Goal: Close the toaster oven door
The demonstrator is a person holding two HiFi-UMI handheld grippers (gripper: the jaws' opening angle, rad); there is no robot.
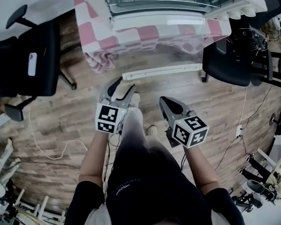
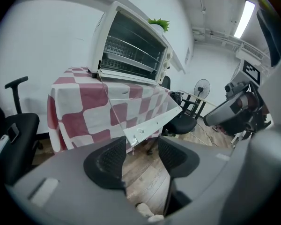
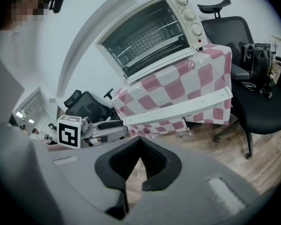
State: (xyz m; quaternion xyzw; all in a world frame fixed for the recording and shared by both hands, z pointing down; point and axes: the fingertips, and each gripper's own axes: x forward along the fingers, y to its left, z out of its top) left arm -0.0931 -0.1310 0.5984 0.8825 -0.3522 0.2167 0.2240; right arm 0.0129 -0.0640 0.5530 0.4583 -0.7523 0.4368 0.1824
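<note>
A white toaster oven (image 1: 178, 3) stands on a table under a pink and white checked cloth (image 1: 98, 36). Its glass door (image 1: 159, 46) hangs open, lying out flat toward me, with the white handle bar (image 1: 161, 71) at its front edge. My left gripper (image 1: 124, 86) is open with nothing between its fingers, below and left of the handle (image 2: 152, 123). The handle shows just beyond the jaws in the left gripper view. My right gripper (image 1: 163, 101) is lower, under the handle (image 3: 178, 108), its fingertips meeting and holding nothing. Wire racks inside the oven (image 3: 150, 36) are visible.
A black office chair (image 1: 33, 60) stands left of the table and another (image 1: 229, 60) to its right. A white cable (image 1: 47, 149) lies across the wooden floor, a power strip (image 1: 239, 131) at the right. A fan (image 2: 201, 88) stands further back.
</note>
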